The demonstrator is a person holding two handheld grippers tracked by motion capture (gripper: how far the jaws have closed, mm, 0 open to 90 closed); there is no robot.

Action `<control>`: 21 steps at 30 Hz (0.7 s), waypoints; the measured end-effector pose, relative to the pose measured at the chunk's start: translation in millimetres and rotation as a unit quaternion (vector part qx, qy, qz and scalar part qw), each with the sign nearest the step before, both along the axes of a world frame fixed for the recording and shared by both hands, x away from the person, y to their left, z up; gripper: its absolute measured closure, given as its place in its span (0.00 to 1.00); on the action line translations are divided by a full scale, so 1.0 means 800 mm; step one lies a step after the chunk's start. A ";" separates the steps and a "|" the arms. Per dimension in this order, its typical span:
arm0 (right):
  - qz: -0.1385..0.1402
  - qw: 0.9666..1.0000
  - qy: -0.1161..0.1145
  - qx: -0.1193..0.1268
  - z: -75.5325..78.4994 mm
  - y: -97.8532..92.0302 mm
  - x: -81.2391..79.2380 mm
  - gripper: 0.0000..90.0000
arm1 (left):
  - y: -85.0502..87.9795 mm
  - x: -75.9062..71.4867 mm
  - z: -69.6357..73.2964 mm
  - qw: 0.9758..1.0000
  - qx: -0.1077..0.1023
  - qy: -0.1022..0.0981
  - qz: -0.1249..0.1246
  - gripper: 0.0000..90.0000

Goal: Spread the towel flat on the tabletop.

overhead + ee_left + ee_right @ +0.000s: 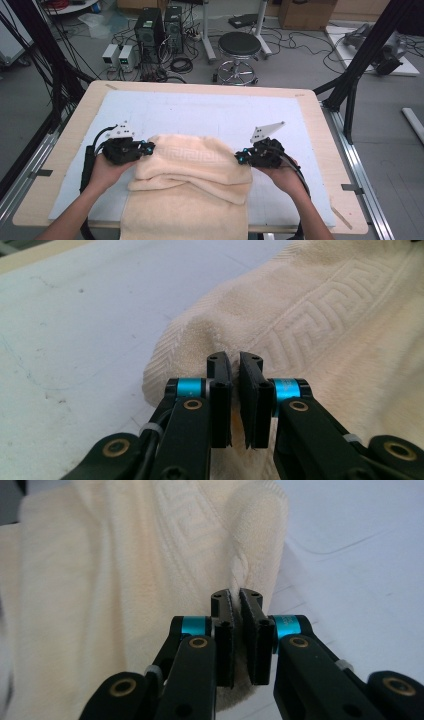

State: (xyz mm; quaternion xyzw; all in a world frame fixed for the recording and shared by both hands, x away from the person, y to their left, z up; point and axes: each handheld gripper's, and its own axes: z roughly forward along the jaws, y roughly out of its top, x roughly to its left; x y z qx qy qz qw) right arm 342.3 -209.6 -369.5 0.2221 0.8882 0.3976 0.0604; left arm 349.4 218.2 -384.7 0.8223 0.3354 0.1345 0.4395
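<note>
Towel [192,175] hangs over the near edge of the table [320,130], close to the camera. It is cream and fluffy. A woven band with a square key pattern runs across it near its far fold. It lies bunched and folded in the middle of the white mat [210,112], with its far part lifted at both ends.

No writing can be read on the towel, and the small print on the blue rings of the grippers is too blurry to read.

On one end, the left gripper [150,148] pinches the towel's corner. In the left gripper view its black fingers [220,395] are pressed almost together, with cloth squeezed between them. On the other end, the right gripper [239,158] pinches the other corner. In the right gripper view its fingers [222,640] are also nearly together, with a fold of towel between them.

A person's hands hold both grippers. Past the table stand a black stool [239,50] and computer boxes [160,27] with many cables on the floor.
</note>
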 end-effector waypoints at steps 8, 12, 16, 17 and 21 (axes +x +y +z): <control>-0.155 0.985 -0.079 -0.016 0.116 0.006 0.173 0.65 | -0.025 0.149 0.089 0.989 0.054 -0.067 0.122 0.68; -0.159 0.985 -0.057 -0.034 0.092 0.022 0.182 0.61 | -0.019 0.145 0.080 0.992 0.047 -0.060 0.101 0.65; -0.148 0.988 -0.040 -0.023 0.048 0.018 0.156 0.61 | -0.007 0.122 0.043 0.995 0.027 -0.033 0.086 0.62; -0.145 0.989 -0.034 -0.020 0.039 0.016 0.148 0.60 | -0.004 0.115 0.035 0.996 0.029 -0.029 0.078 0.61; -0.133 0.991 -0.032 -0.005 0.015 0.006 0.114 0.58 | 0.003 0.082 0.006 0.998 0.008 -0.022 0.060 0.60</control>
